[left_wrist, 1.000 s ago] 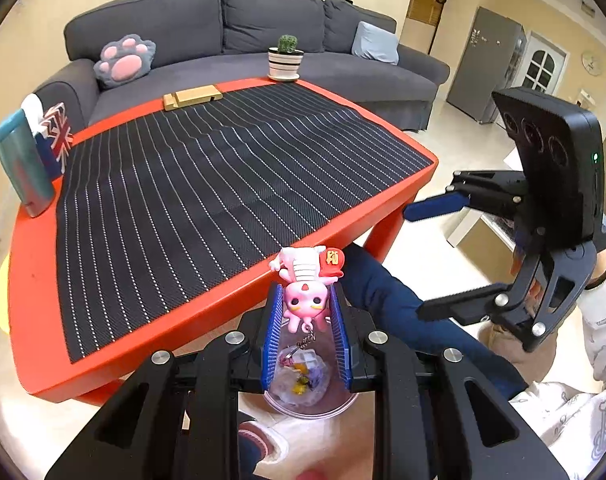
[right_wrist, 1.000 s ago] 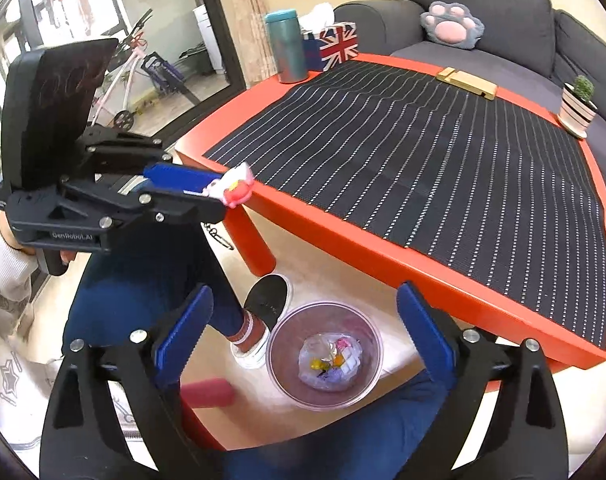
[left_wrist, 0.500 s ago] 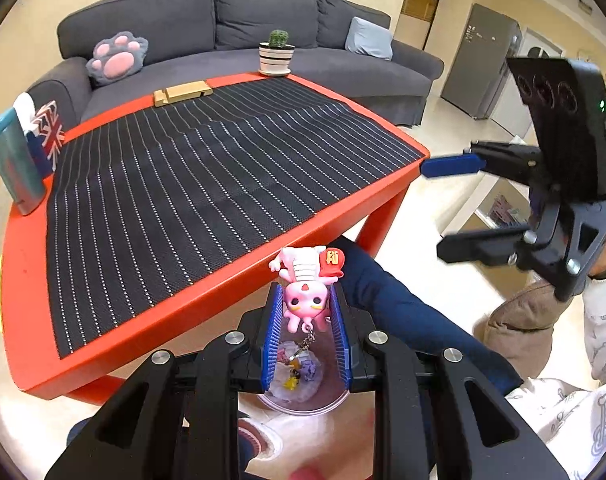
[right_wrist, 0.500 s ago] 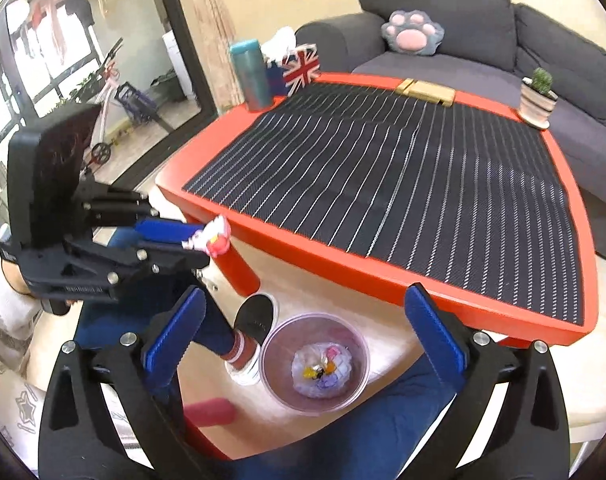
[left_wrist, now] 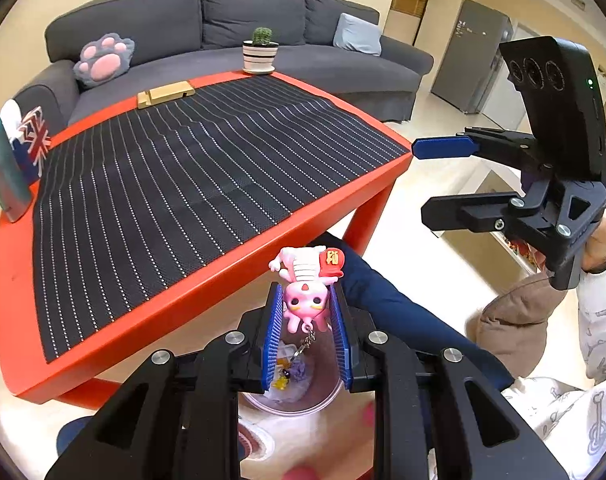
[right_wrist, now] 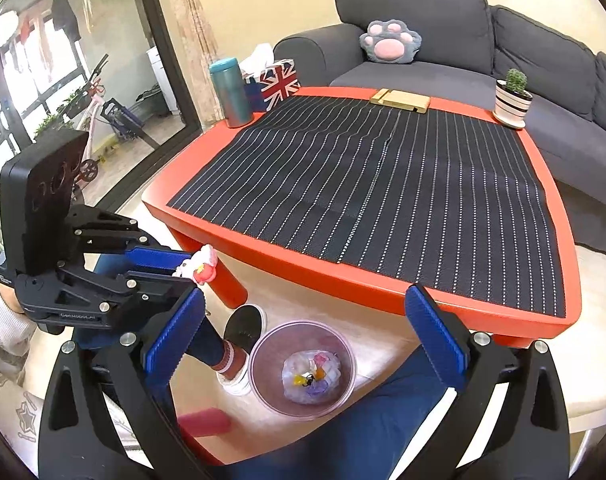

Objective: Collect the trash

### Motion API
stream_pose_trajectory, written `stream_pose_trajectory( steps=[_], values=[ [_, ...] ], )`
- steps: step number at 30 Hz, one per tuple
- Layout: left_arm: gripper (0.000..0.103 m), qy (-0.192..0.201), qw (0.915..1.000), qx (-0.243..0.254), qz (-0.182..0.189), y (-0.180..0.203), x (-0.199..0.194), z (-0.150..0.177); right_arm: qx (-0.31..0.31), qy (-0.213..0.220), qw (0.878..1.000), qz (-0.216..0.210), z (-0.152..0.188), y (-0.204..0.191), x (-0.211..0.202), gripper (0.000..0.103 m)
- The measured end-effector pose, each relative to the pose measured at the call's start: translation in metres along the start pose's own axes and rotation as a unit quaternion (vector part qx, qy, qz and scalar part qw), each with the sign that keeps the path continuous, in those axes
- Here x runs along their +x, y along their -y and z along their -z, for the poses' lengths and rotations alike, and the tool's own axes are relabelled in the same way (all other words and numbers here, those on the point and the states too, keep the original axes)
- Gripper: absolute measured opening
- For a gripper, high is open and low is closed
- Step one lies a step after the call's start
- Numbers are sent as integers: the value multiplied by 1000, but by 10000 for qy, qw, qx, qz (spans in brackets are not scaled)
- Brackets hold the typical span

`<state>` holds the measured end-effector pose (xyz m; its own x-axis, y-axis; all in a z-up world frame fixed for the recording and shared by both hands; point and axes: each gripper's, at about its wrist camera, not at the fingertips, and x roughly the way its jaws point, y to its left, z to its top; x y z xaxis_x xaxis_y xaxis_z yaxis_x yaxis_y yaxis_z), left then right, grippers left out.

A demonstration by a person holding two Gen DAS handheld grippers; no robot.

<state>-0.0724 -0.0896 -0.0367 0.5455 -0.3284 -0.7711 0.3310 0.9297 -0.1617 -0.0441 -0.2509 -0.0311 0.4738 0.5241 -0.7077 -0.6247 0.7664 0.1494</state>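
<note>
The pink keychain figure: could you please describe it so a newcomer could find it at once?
Start at the red table; just off its near edge, the left gripper hangs above a clear bin. Clamped between its blue fingers is the pink keychain figure, the only pink toy trailing a chain.

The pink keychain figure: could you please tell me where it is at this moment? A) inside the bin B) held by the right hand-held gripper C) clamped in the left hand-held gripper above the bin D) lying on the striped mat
C: the pink keychain figure sits clamped in the left hand-held gripper, above the bin.
</note>
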Motion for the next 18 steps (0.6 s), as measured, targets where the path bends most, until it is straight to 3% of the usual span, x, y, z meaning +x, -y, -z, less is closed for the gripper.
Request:
stream_pose_trajectory(
  steps=[3,5,6,7,18],
  values=[
    [27,-3,10000,34,-46,2,1,0,31,23,10000,26,0,2,-1,98],
    [53,9,9999,36,-145,2,3,0,48,25,10000,34,-1,3,-1,98],
    [76,40,9999,15,-167,1,3,0,50,20,10000,43,0,3,-1,98],
    [86,104,9998,-35,-168,-1,3,1,54,17,10000,48,0,3,0,98],
    [95,181,9988,-265,-383,-11,0,4,50,-40,10000,60,3,-1,4,98]
  ],
)
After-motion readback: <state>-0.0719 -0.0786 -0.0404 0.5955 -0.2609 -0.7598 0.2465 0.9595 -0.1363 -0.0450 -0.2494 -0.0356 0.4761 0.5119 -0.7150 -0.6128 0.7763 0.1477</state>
